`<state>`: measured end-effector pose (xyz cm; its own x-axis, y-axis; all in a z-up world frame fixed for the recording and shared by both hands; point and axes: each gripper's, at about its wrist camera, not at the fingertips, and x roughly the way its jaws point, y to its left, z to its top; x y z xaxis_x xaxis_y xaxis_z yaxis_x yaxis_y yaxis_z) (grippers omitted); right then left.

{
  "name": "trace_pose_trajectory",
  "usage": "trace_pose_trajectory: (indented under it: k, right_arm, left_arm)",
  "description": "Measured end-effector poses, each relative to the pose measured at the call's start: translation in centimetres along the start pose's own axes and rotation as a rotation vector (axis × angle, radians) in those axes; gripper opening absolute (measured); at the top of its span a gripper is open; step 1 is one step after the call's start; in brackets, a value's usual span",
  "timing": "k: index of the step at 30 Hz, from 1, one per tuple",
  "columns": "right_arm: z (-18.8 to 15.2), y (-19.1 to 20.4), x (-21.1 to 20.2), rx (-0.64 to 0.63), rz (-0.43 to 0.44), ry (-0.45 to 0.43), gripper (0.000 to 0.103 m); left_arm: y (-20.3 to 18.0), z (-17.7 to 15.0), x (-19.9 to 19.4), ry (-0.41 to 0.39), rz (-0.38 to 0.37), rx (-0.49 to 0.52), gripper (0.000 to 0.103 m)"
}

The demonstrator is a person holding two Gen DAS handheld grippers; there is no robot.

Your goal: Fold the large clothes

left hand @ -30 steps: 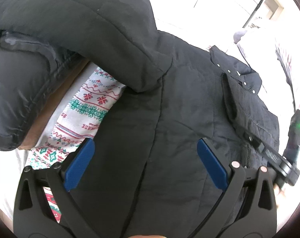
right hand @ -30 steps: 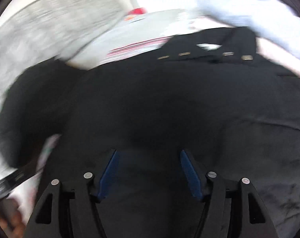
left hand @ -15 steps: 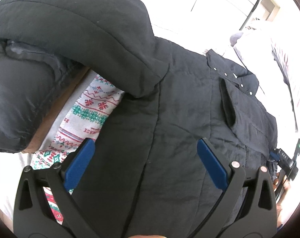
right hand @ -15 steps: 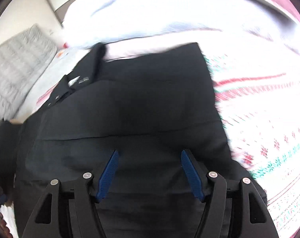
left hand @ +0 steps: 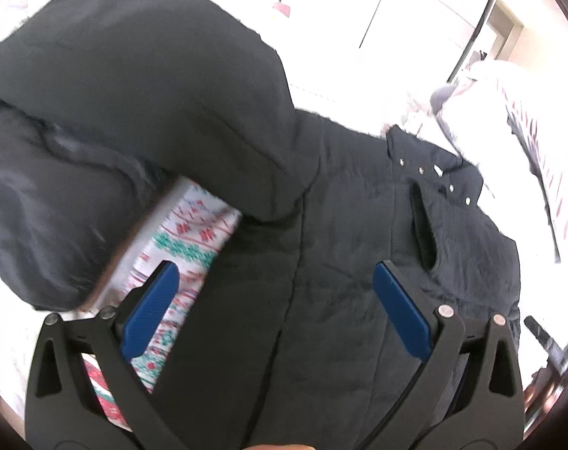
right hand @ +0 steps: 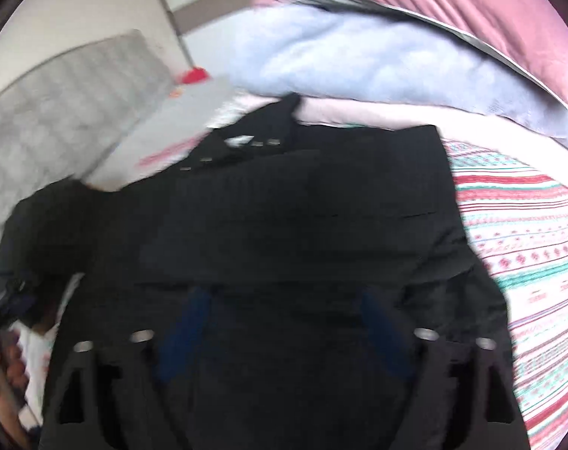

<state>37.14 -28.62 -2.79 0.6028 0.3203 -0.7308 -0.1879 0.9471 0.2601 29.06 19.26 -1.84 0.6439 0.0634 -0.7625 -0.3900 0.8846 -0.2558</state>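
Bed with patterned sheet (right hand: 527,225); black coat (left hand: 321,262) spread across it. Left gripper (left hand: 276,315) and right gripper (right hand: 284,330), both apart and empty, have swung back over the coat — next fold likely pending.

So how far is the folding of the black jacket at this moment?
Early to middle, I think. Done: the black jacket lies spread flat on the patterned bedsheet, collar snaps facing up. In hand: nothing; the left tool and the right tool are both open above the fabric. Left: the bulky sleeve on the left is still bunched, and the body is not yet folded over.
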Motion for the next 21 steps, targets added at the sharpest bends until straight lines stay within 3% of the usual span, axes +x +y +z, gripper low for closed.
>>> trace_pose_trajectory:
  k: [3, 7, 9, 12, 15, 18, 21]
  right_arm:
    - [-0.9, 1.3, 0.6, -0.002, -0.051, 0.019, 0.093]
    - [-0.1, 3.5, -2.6, -0.062, -0.077, -0.146, 0.093]
    - [-0.2, 3.8, -3.6, -0.086, -0.044, -0.201, 0.100]
    - [-1.0, 3.9, -3.4, -0.098, 0.001, -0.187, 0.101]
    - [-1.6, 4.6, -2.8, -0.132, -0.037, -0.164, 0.101]
    - [-1.5, 4.9, -2.5, -0.112, 0.006, -0.154, 0.101]
    - [-1.5, 4.6, -1.8, -0.080, 0.046, -0.138, 0.101]
  left_arm:
    - [1.5, 1.0, -1.9, -0.070, 0.020, -0.028, 0.103]
    - [4.7, 2.7, -5.0, -0.188, 0.067, -0.128, 0.103]
    - [7.6, 3.5, -7.0, -0.258, 0.119, -0.236, 0.103]
    - [11.8, 3.9, -9.3, -0.328, 0.213, -0.435, 0.103]
    - [14.6, 4.4, -9.6, -0.357, 0.174, -0.556, 0.103]
    - [16.9, 5.5, -7.1, -0.269, 0.073, -0.631, 0.103]
    - [18.0, 6.4, -6.4, -0.306, 0.071, -0.674, 0.103]
